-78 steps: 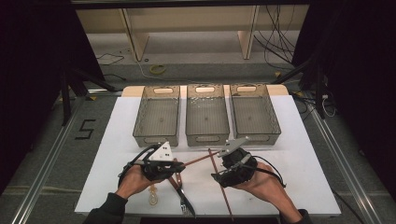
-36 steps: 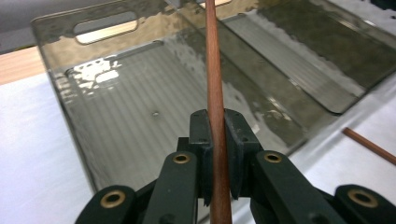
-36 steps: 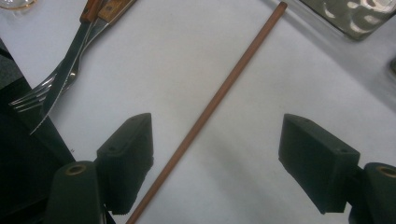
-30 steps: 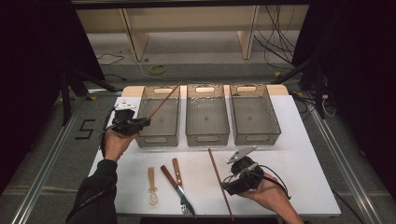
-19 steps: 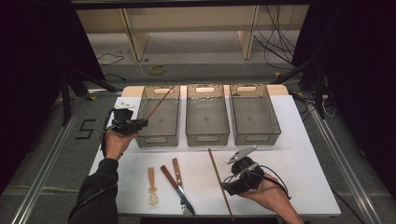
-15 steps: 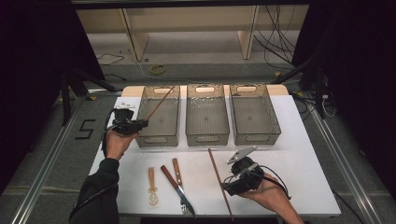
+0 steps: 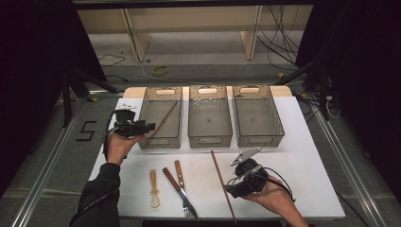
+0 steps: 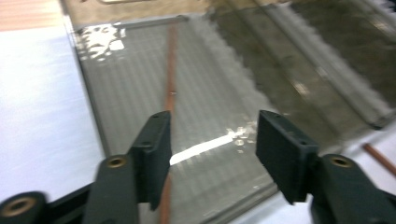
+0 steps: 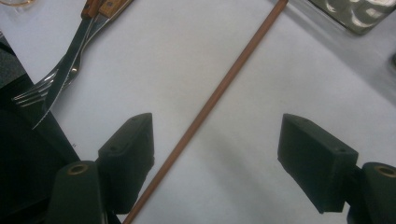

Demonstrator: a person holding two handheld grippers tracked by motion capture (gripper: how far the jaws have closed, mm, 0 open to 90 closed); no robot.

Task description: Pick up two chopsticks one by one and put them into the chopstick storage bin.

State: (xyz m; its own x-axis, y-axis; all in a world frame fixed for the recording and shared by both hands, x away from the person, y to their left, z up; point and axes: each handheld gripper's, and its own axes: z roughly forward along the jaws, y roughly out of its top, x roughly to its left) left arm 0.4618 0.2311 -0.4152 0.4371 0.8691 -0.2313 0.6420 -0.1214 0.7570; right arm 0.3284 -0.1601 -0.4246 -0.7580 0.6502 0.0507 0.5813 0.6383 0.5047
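Left gripper (image 7: pixel 150 126), black jaws just opened, at the near corner of the left bin (image 7: pixel 147 105), a ribbed, translucent grey plastic tray. A slim reddish-brown wooden chopstick (image 7: pixel 163 120) lies slanted in it, apparently free of the pads, though blur hides the lower end. Right gripper (image 7: pixel 228 189), jaws spread, straddles a second chopstick (image 7: pixel 219 171) on the smooth white table (image 7: pixel 307 161), beside a wood-handled fork (image 7: pixel 181 180).
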